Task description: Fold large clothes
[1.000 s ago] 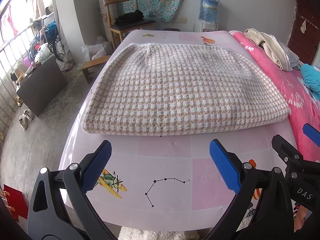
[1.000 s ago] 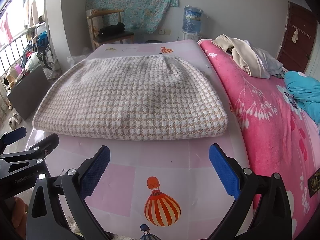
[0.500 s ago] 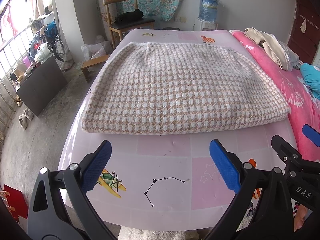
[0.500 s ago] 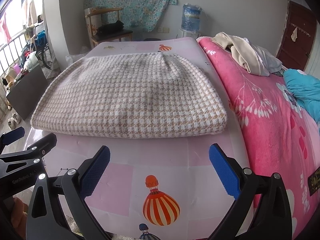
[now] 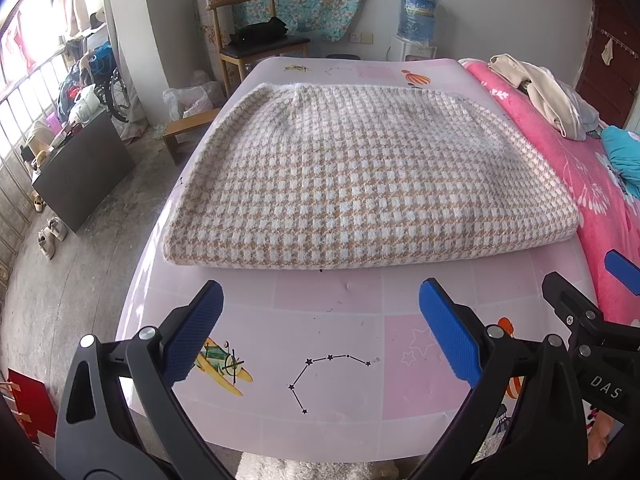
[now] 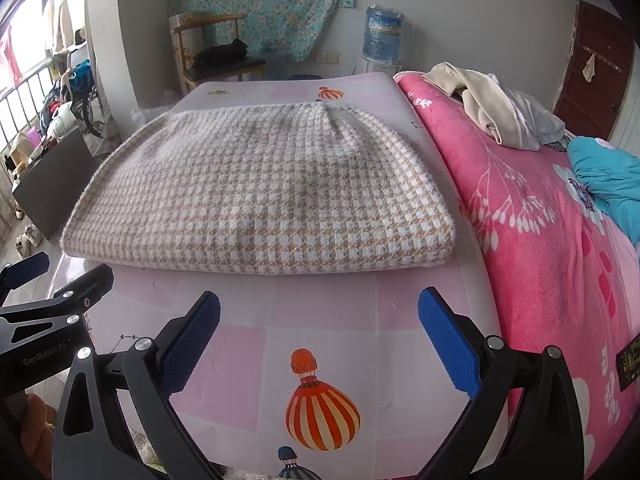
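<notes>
Houndstooth garment (image 5: 360,176) folded into a thick neat rectangle, flat on the pink mat (image 5: 340,320), far of both tools. Left gripper (image 5: 320,336) and right gripper (image 6: 320,336) spread wide, empty, near edge. Folding seemingly done; perhaps one more fold left.

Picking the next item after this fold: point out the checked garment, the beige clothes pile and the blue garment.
Checked garment (image 5: 360,184), left wrist view, middle of its top face.
Beige clothes pile (image 6: 484,100), right wrist view, on the beige fabric.
Blue garment (image 6: 608,172), right wrist view, its bunched middle.
</notes>
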Demonstrator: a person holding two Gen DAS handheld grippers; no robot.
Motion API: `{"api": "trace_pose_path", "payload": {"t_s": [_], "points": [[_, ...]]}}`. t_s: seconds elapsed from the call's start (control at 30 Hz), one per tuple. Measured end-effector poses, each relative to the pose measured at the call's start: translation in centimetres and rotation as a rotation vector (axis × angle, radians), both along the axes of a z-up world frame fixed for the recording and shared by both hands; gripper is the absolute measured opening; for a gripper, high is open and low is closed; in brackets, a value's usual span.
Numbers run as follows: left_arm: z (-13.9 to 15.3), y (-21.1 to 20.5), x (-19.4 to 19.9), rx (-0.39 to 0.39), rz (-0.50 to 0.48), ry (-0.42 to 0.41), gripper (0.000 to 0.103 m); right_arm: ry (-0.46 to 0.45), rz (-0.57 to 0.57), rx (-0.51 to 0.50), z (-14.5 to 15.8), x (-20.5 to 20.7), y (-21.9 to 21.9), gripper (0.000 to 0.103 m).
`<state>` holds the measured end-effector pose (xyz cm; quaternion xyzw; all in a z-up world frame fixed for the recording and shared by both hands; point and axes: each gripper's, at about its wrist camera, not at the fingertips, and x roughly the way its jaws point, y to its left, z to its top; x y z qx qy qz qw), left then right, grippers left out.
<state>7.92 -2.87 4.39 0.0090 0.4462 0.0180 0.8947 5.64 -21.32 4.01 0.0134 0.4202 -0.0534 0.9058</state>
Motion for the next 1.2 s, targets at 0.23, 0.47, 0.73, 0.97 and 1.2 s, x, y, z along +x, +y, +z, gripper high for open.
{"api": "trace_pose_path", "payload": {"t_s": [0.23, 0.47, 0.73, 0.97, 1.2], "points": [[-0.08, 0.08, 0.03, -0.001, 0.002, 0.000, 0.095, 0.000, 0.000, -0.002, -0.02, 0.00, 0.08, 0.097], [-0.13, 0.17, 0.00, -0.003, 0.002, -0.002, 0.095, 0.000, 0.002, -0.003, 0.05, -0.02, 0.24, 0.097], [-0.10, 0.15, 0.08, -0.003, 0.003, -0.002, 0.095, -0.001, 0.007, -0.007, 0.19, 0.09, 0.52, 0.097], [-0.10, 0.22, 0.13, -0.004, 0.004, -0.001, 0.095, 0.004, 0.011, -0.008, 0.13, 0.21, 0.58, 0.097], [-0.11, 0.25, 0.12, -0.004, 0.004, -0.002, 0.095, 0.005, 0.011, -0.008, 0.08, 0.20, 0.64, 0.097]]}}
